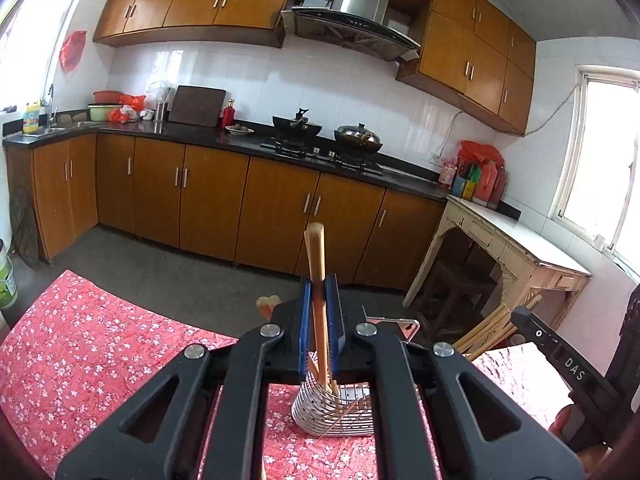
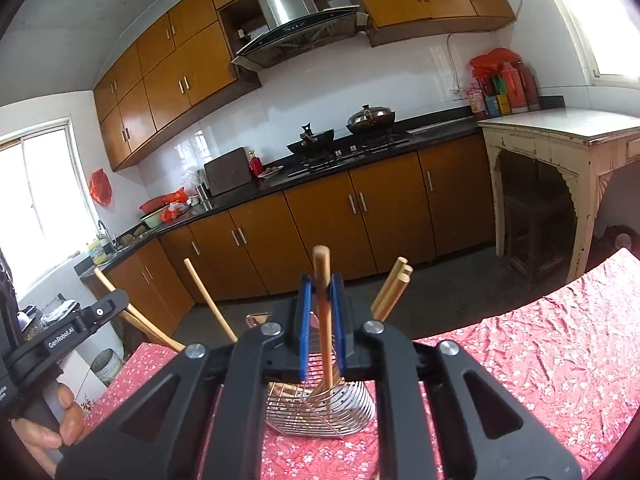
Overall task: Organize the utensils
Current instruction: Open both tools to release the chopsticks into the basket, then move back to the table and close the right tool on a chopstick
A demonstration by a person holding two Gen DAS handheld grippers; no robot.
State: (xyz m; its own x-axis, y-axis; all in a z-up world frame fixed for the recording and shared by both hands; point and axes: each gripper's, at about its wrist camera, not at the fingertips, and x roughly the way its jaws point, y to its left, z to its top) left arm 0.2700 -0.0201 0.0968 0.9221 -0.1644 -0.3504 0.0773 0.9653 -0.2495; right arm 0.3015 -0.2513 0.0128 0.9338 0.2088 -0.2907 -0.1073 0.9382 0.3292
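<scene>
From the left wrist, the left gripper [image 1: 320,300] pinches two chopsticks [image 1: 316,256], tips already inside the wire holder [image 1: 332,408] on the red cloth; seemingly near release. From the right wrist, the right gripper [image 2: 322,304] clasps one chopstick [image 2: 322,268] over that holder [image 2: 320,412], three more leaning inside

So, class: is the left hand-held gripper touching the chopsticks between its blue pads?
Touching. The left wrist view shows the left hand-held gripper pressed against both sides of the chopsticks, whose lower ends reach into the wire holder.
</scene>
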